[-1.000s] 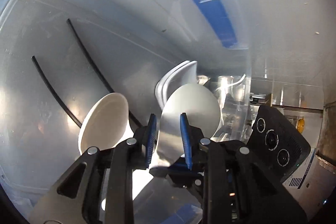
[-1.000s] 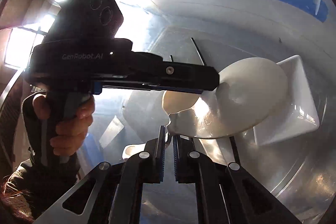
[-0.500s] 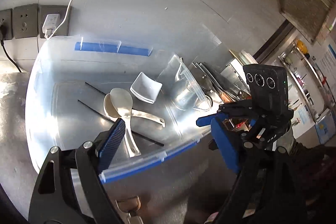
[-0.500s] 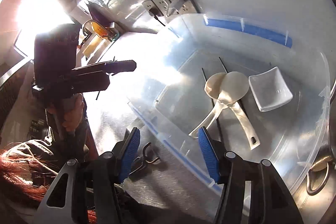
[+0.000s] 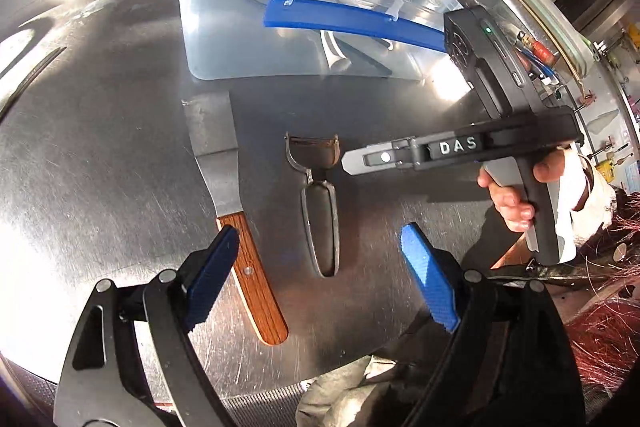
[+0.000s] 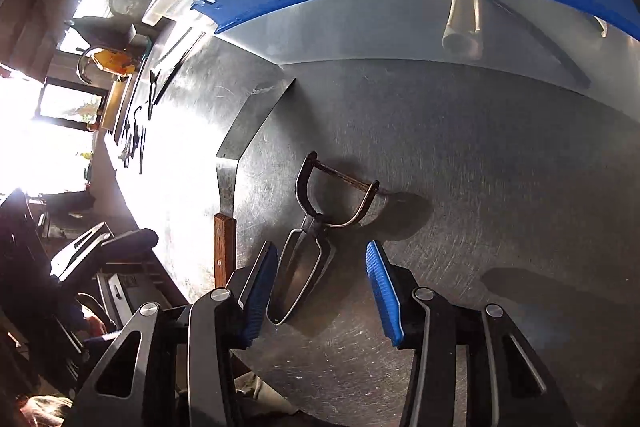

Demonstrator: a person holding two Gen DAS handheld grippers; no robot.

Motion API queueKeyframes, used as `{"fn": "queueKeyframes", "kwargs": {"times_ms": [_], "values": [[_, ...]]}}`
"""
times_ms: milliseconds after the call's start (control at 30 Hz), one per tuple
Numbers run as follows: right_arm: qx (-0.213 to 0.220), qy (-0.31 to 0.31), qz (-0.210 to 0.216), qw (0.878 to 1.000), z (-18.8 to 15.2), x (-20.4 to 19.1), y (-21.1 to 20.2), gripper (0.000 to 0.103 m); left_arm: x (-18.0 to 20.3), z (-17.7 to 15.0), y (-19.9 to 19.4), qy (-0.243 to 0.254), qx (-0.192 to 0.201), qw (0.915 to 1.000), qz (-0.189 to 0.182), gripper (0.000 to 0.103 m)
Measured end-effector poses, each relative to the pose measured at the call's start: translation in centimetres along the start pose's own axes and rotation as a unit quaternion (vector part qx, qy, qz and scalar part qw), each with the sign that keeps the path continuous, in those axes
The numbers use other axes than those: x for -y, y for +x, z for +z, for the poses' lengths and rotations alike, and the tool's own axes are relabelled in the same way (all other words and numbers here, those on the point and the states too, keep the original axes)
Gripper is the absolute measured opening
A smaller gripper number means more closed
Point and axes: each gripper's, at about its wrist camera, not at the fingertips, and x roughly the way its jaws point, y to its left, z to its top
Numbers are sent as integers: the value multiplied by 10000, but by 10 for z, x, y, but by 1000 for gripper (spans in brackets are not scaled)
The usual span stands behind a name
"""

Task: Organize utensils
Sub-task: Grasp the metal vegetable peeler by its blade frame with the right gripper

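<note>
Both grippers have been withdrawn from the bin, where spoons were left. The left gripper is held wide; the right gripper, empty, is closing above the peeler. The knife, at nine o'clock beside it, also remains on the counter.

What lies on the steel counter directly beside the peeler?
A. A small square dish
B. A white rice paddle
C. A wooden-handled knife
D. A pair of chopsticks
C: the knife, with its brown wooden handle, lies next to the peeler on the counter.
</note>
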Motion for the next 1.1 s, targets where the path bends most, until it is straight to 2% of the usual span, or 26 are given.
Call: {"fn": "queueKeyframes", "kwargs": {"times_ms": [100, 233, 300, 433, 567, 700, 767, 867, 1000, 1067, 1100], "values": [[111, 302, -388, 9987, 6, 2, 8, 47, 1, -7, 9, 122, -86, 9998, -143, 80], [201, 442, -706, 9963, 10, 1, 19, 18, 3, -6, 14, 297, -105, 9993, -183, 80], [264, 415, -816, 9955, 9, 0, 19, 9, 2, -5, 16, 308, -108, 9989, -347, 80], [299, 491, -864, 9946, 3, 8, 15, 7, 9, -2, 32, 359, -256, 9978, -494, 80], [217, 942, -368, 9946, -2, 30, 7, 4, 19, 1, 55, 339, -578, 9969, -407, 80], [205, 1518, 194, 9880, -11, 60, -1, 4, 27, -1, 72, 298, -816, 9954, -395, 80], [208, 1666, 334, 9852, -16, 69, -4, 4, 31, -2, 81, 248, -939, 9945, -390, 80], [245, 1675, 323, 9850, -22, 77, -10, 3, 37, -4, 92, 267, -1011, 9945, -87, 78], [247, 1673, 381, 9849, -25, 84, -15, 3, 43, -3, 105, 170, -1081, 9937, 245, 64], [239, 1692, 454, 9842, -25, 89, -16, 3, 47, -4, 111, 219, -1138, 9922, 456, 50], [236, 1689, 483, 9842, -25, 90, -16, 3, 49, -5, 113, 236, -1138, 9917, 550, 49]]}}
